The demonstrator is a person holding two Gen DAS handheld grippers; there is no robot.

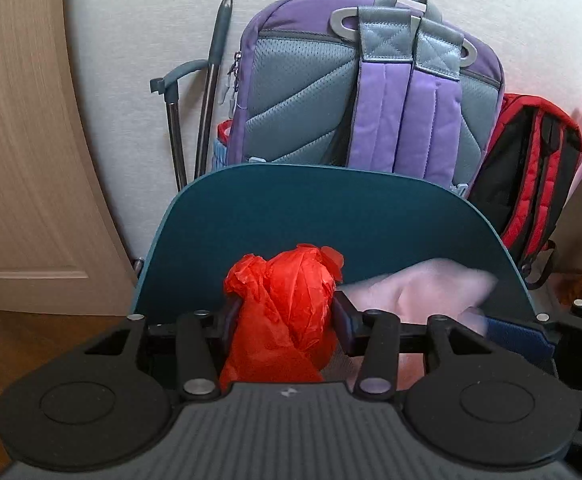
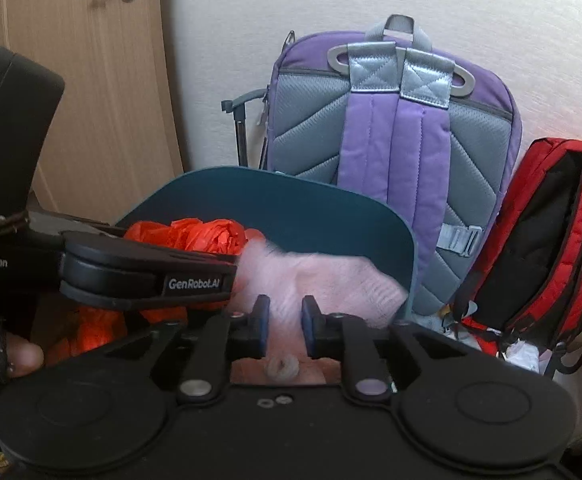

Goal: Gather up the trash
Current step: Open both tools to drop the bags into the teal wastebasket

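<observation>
Over the teal bin (image 1: pixel 331 216), the left gripper (image 1: pixel 283 316) is clamped on a red plastic bag (image 1: pixel 287 292); at its three o'clock, the right gripper (image 2: pixel 285 320) pinches a pink cloth (image 2: pixel 331 280). Collecting looks midway; next, I'd guess, both release inside.

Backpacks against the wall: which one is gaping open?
The red backpack on the right: its black interior shows between the red edges. The purple backpack beside it stands upright with its grey padded back and straps facing out.
</observation>
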